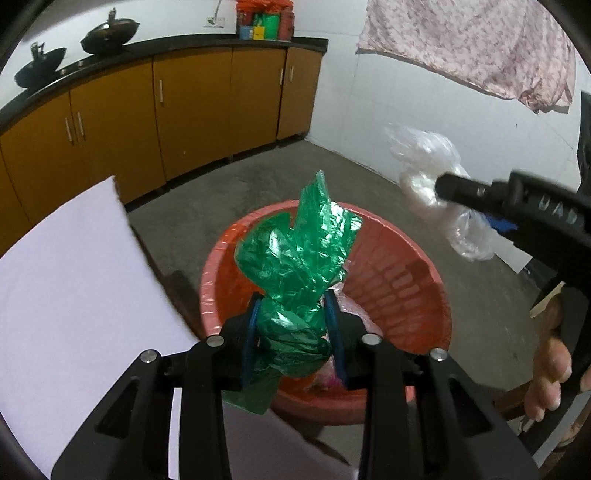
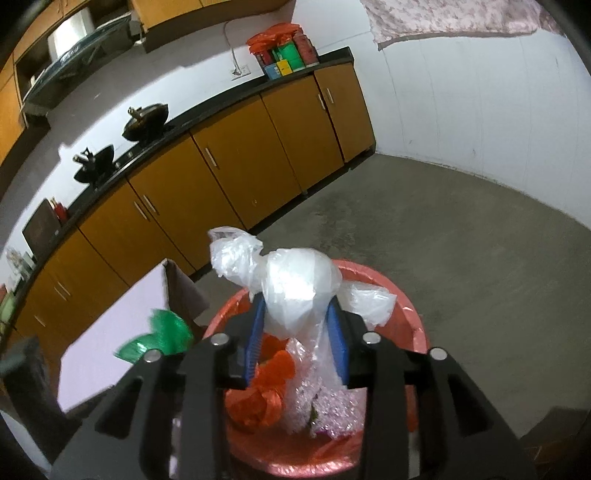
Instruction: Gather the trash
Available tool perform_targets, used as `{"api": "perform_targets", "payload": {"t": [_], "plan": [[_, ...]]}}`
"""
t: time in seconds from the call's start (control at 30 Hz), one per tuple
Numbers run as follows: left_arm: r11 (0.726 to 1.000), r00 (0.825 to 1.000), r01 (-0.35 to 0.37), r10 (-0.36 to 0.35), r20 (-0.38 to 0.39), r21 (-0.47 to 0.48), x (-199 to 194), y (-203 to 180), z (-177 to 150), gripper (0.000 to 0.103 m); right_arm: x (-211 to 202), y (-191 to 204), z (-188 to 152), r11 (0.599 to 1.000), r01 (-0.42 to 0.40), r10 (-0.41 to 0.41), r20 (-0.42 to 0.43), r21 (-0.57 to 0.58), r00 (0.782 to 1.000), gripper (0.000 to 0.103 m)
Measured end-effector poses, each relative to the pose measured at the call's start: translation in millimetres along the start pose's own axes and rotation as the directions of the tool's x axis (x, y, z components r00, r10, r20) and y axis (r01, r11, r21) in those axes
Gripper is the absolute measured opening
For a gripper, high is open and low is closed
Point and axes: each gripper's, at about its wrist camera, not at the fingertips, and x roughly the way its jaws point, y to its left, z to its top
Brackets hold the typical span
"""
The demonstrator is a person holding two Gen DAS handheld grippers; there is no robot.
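Note:
My left gripper [image 1: 293, 306] is shut on a crumpled green plastic bag [image 1: 299, 258] and holds it above the red basket [image 1: 402, 291] on the floor. My right gripper [image 2: 297, 314] is shut on a crumpled clear plastic bag [image 2: 291, 284] above the same red basket [image 2: 410, 328]; in the left wrist view that bag [image 1: 424, 173] hangs to the right of the basket. The basket holds an orange bag [image 2: 266, 398] and clear wrapping [image 2: 325, 402]. The green bag [image 2: 162, 336] shows at the left in the right wrist view.
A white-topped table [image 1: 74, 273] stands left of the basket. Orange cabinets [image 1: 192, 110] with a black counter and woks [image 1: 109, 35] line the back wall. A patterned cloth [image 1: 480, 48] hangs on the right wall. Grey concrete floor [image 2: 461, 236] lies beyond.

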Motion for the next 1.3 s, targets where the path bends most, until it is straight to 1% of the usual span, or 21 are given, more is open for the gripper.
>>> {"api": "perform_targets", "payload": {"t": [0.03, 0.1, 0.2, 0.33, 0.4, 0.43, 0.5, 0.53, 0.6, 0.63, 0.67, 0.7, 0.73, 0.83, 0.87, 0.9, 0.97, 1.0, 1.07, 1.13, 1.3], "plan": [[1.0, 1.0, 0.006, -0.006, -0.005, 0.001, 3, -1, 0, 0.04, 1, -2, 1, 1.0, -0.006, 0.006, 0.001, 0.007, 1.0, 0.04], [1.0, 1.0, 0.01, -0.01, -0.009, 0.001, 6, -1, 0, 0.048, 1, -5, 2, 1.0, -0.011, 0.011, 0.007, 0.017, 1.0, 0.043], [1.0, 1.0, 0.019, -0.019, -0.015, -0.008, 8, 1, -3, 0.053, 2, -11, 1, 1.0, -0.015, 0.015, 0.003, 0.026, 1.0, 0.047], [0.999, 1.0, 0.006, -0.007, -0.02, -0.036, 4, 9, -7, 0.055, -1, -16, -3, 0.999, -0.004, 0.004, 0.001, 0.032, 1.0, 0.05], [0.999, 1.0, -0.007, 0.007, -0.01, -0.051, -4, 15, -10, 0.057, -8, -13, -6, 1.0, 0.015, -0.015, 0.018, 0.008, 1.0, 0.062], [0.998, 1.0, -0.018, 0.018, 0.003, -0.06, -12, 20, -12, 0.059, -14, -10, -8, 0.999, 0.03, -0.029, 0.038, -0.019, 0.999, 0.065], [0.996, 0.998, -0.042, 0.045, 0.036, -0.074, -26, 25, -12, 0.067, -28, -3, -14, 0.996, 0.06, -0.055, 0.079, -0.069, 0.995, 0.081], [0.995, 0.997, -0.054, 0.059, 0.055, -0.081, -35, 28, -14, 0.07, -36, 1, -17, 0.993, 0.078, -0.068, 0.103, -0.094, 0.992, 0.084], [0.992, 0.989, -0.085, 0.096, 0.112, -0.093, -60, 34, -20, 0.081, -53, 11, -25, 0.983, 0.118, -0.096, 0.157, -0.138, 0.983, 0.096], [0.99, 0.983, -0.105, 0.117, 0.138, -0.094, -72, 36, -23, 0.084, -63, 16, -30, 0.978, 0.136, -0.106, 0.185, -0.158, 0.977, 0.097], [0.986, 0.973, -0.137, 0.152, 0.176, -0.096, -89, 38, -28, 0.092, -73, 21, -36, 0.972, 0.153, -0.114, 0.214, -0.177, 0.97, 0.099], [0.982, 0.964, -0.16, 0.177, 0.199, -0.099, -100, 39, -32, 0.097, -80, 25, -39, 0.968, 0.164, -0.118, 0.235, -0.189, 0.965, 0.099], [0.977, 0.952, -0.188, 0.207, 0.226, -0.101, -112, 40, -36, 0.098, -88, 29, -45, 0.963, 0.178, -0.121, 0.26, -0.205, 0.958, 0.099], [0.956, 0.909, -0.27, 0.293, 0.297, -0.117, -153, 42, -53, 0.101, -115, 45, -64, 0.945, 0.222, -0.126, 0.356, -0.242, 0.926, 0.099], [0.95, 0.898, -0.285, 0.31, 0.312, -0.123, -164, 42, -59, 0.101, -125, 51, -73, 0.938, 0.235, -0.123, 0.389, -0.253, 0.913, 0.099], [0.945, 0.888, -0.301, 0.327, 0.325, -0.13, -173, 43, -65, 0.101, -132, 57, -77, 0.934, 0.244, -0.123, 0.405, -0.262, 0.906, 0.099], [0.93, 0.864, -0.337, 0.366, 0.345, -0.143, -187, 43, -76, 0.101, -143, 64, -86, 0.929, 0.245, -0.115, 0.413, -0.277, 0.903, 0.099], [0.92, 0.848, -0.362, 0.392, 0.357, -0.151, -196, 42, -83, 0.101, -151, 68, -93, 0.927, 0.245, -0.111, 0.417, -0.285, 0.902, 0.099], [0.902, 0.823, -0.397, 0.432, 0.369, -0.171, -210, 42, -96, 0.101, -161, 72, -102, 0.923, 0.248, -0.108, 0.419, -0.296, 0.901, 0.099], [0.893, 0.811, -0.409, 0.451, 0.373, -0.19, -216, 43, -104, 0.101, -172, 77, -113, 0.919, 0.245, -0.103, 0.412, -0.31, 0.905, 0.099], [0.869, 0.782, -0.44, 0.494, 0.379, -0.226, -230, 41, -123, 0.101, -189, 82, -133, 0.921, 0.196, -0.054, 0.386, -0.337, 0.921, 0.099]]}}
